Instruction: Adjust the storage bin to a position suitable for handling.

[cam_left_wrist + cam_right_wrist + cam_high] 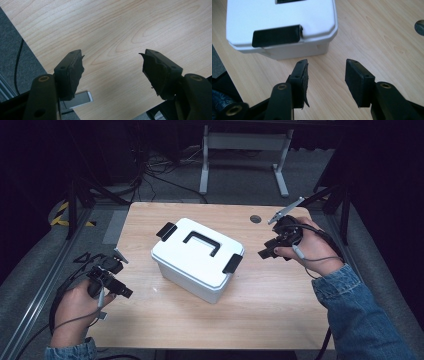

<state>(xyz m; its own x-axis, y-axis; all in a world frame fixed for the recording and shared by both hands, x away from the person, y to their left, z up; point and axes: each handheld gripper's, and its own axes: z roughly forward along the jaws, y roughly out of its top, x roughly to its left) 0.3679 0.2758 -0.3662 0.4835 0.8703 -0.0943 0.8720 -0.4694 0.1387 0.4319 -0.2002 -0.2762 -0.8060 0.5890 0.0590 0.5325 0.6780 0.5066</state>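
The white lidded box (198, 259) sat near the middle of the wooden table (280, 300), turned at an angle; in the right gripper view its far end was cut off by the top edge, so that only one end of the lid, with one black latch (276, 36), could be made out; the black handle (202, 240) on the lid was plain from the high view, as was the second latch (166, 231) at the far end. What the box held was hidden under the shut lid. A small dark round hole (255, 219) lay in the table's far part. The left gripper (112, 67) was spread wide over bare wood near the table's left edge, holding nothing, well apart from the box; the right gripper (325, 75) was likewise parted and empty, pointed at the near latch, close to the box but not touching it.
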